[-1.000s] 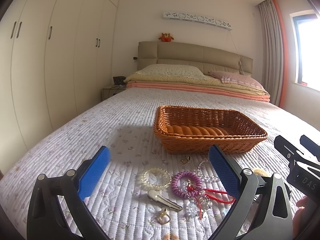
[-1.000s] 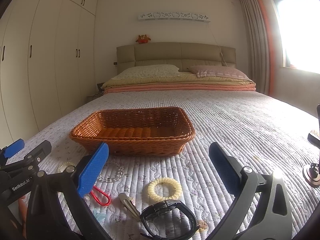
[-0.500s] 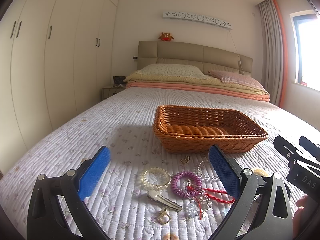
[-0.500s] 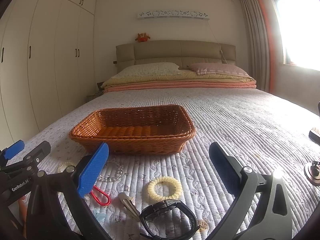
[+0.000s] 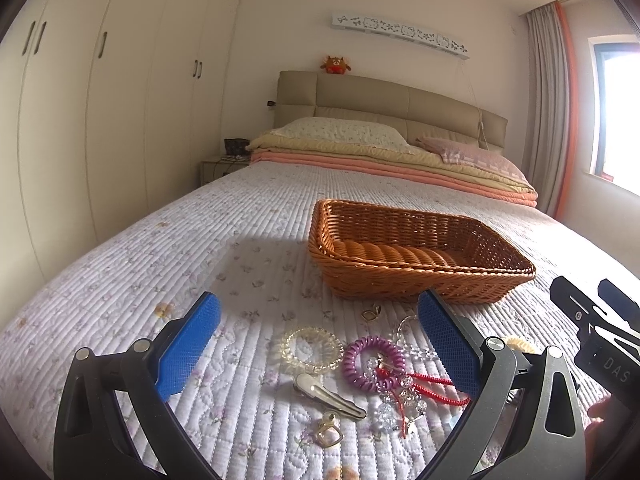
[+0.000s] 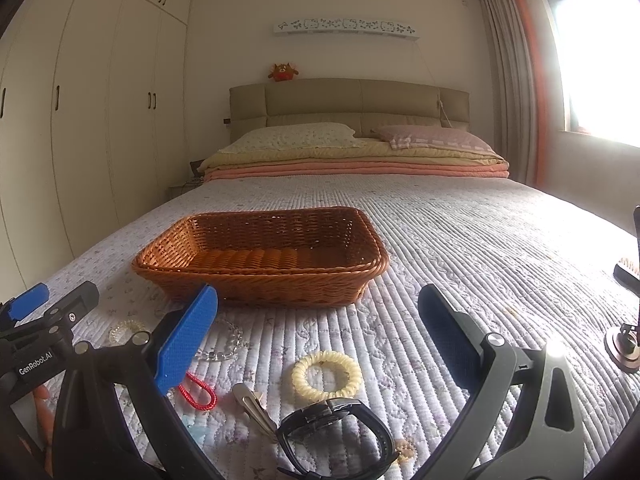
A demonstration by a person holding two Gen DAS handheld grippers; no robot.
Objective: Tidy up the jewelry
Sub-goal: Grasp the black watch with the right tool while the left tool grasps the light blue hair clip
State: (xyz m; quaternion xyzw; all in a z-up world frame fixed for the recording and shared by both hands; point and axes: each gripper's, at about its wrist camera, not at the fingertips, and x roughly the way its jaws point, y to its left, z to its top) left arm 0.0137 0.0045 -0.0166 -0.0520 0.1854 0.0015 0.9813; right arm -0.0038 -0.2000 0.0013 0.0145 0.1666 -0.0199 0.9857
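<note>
A brown wicker basket (image 5: pixel 420 256) stands empty on the quilted bed; it also shows in the right wrist view (image 6: pixel 260 256). My left gripper (image 5: pixel 320 344) is open above a clear coil bracelet (image 5: pixel 310 348), a purple coil band (image 5: pixel 374 362), a red cord (image 5: pixel 432 390), a silver hair clip (image 5: pixel 332 396) and a gold ring (image 5: pixel 330 434). My right gripper (image 6: pixel 316 344) is open above a cream coil band (image 6: pixel 326 374), a black watch (image 6: pixel 336 428) and a silver clip (image 6: pixel 254 404). Neither gripper holds anything.
The quilt (image 6: pixel 460 240) stretches back to pillows and folded blankets (image 6: pixel 352 160). Wardrobes line the left wall. A dark stand base (image 6: pixel 624 344) sits at the right edge. The other gripper shows at the right edge of the left wrist view (image 5: pixel 600 328).
Both views have risen and tilted slightly; the basket sits a little lower in the right wrist view. Nothing was taken hold of or moved.
</note>
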